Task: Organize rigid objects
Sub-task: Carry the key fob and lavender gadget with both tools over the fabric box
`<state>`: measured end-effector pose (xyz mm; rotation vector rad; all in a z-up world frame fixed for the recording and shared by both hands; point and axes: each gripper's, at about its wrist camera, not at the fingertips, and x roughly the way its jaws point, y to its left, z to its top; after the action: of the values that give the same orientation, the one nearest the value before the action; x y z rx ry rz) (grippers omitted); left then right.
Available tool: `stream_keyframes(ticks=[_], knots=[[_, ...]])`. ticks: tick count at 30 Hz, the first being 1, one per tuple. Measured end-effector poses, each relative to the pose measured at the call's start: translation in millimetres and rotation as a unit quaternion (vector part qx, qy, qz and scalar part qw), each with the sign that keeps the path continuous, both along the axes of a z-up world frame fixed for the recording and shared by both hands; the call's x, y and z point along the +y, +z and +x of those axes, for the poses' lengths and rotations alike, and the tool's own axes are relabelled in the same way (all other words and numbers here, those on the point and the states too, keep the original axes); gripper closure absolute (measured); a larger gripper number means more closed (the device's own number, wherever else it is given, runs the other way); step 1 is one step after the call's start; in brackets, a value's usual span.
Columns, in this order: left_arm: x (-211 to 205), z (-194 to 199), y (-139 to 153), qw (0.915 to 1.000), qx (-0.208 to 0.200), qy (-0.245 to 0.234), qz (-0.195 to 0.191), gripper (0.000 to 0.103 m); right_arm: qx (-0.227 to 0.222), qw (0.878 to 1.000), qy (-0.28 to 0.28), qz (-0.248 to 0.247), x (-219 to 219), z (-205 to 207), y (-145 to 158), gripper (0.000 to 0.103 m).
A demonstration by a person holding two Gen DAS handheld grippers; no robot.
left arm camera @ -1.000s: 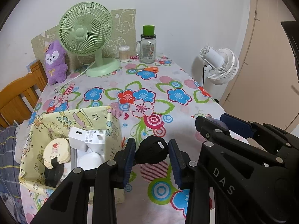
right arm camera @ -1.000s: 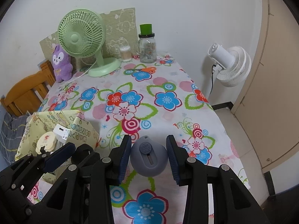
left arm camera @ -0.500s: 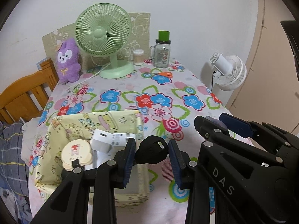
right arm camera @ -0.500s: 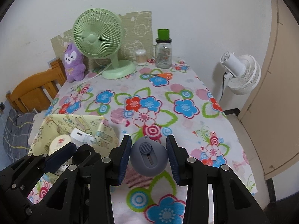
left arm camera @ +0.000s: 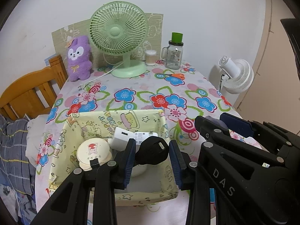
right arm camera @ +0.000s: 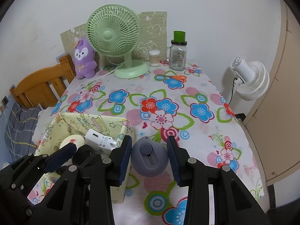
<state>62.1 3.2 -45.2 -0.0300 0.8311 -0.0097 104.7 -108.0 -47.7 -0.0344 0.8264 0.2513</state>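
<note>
black plug (left arm camera: 151, 152) hangs inside the fabric box's (left arm camera: 163, 121) rim.

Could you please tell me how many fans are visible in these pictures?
2. The green desk fan stands at the table's far end, beside the purple plush; the white fan stands off the table's right edge.

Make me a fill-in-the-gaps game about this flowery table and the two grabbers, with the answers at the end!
1. The left gripper is shut on a ____ gadget.
2. The right gripper is shut on a ____ gadget.
3. The white charger lies inside the yellow ____.
4. The desk fan beside the purple plush toy is ____.

Answers: black; grey; basket; green
</note>
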Motion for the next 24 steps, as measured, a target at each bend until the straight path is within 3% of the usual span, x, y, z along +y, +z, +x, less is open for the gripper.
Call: stream_keyframes(ticks=[24], knots=[[52.0,7.8,-23.5,0.9995,0.027,0.014,0.004,0.066,0.012,0.999,0.035,-0.01,53.6,10.4,-12.9,0.061]])
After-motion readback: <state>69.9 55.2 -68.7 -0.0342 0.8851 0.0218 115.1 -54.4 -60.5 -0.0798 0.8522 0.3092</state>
